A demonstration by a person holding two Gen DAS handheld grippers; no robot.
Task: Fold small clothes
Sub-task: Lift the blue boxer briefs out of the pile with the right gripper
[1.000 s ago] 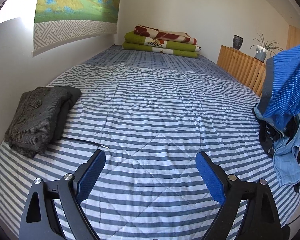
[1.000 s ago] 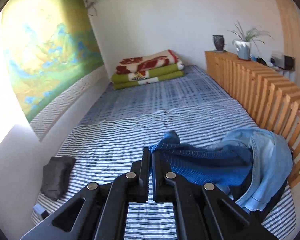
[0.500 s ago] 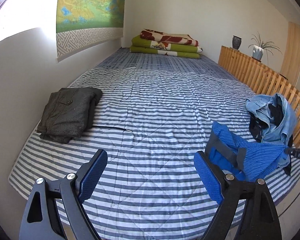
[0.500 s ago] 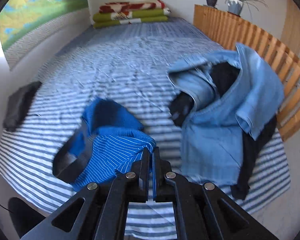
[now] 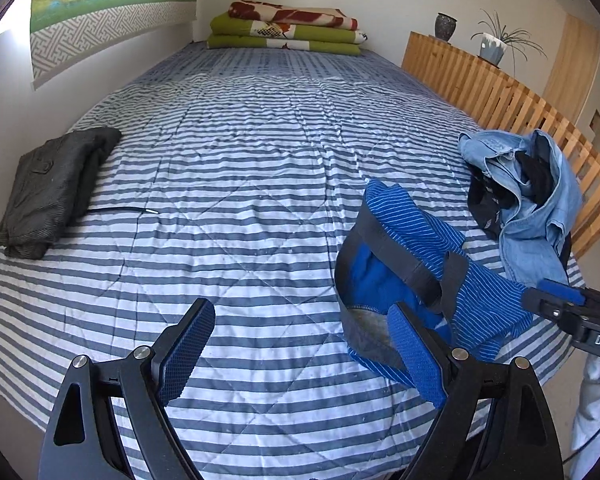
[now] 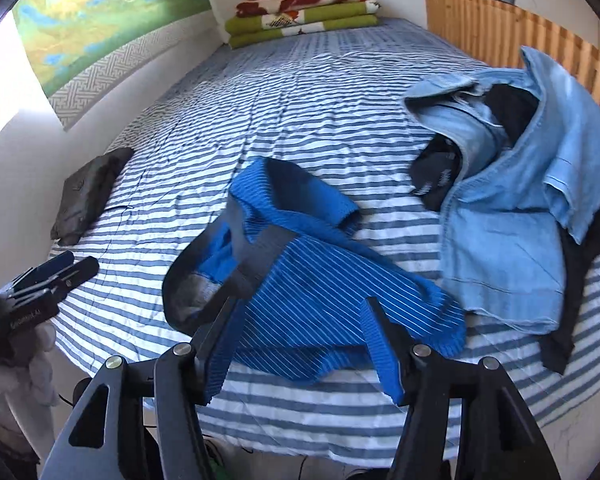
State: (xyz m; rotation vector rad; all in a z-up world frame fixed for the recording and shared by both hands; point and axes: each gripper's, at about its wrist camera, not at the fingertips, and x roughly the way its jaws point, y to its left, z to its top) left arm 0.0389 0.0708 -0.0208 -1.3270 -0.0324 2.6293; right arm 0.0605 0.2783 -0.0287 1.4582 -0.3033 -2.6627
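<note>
And the right gripper [image 6: 300, 344] has let go — half a second ago its fingers were pinched together on the blue striped briefs [image 6: 320, 272], now they stand wide apart with nothing between them. The briefs lie crumpled on the striped quilt [image 5: 240, 160] just ahead of that gripper, dark waistband [image 6: 256, 256] twisted and gaping toward the left, one leg opening flopped away beyond it. A second ago this garment hung in the air; now it is down and ready to be spread, which I'd call the real start of this fold.

The left gripper [image 5: 300, 360] hovers over bare quilt with its fingers spread and empty, the briefs just off to its right, touching nothing.

Further right of the briefs, a heap waits — a light denim garment [image 6: 520, 220] tangled over something black [image 6: 440, 176], unfolded. Far off to the left sits a dark grey garment [image 5: 52, 188], already folded. No basket or bin in sight; the quilt is the only thing holding anything. Next job, I'd judge: flatten that waistband.
</note>
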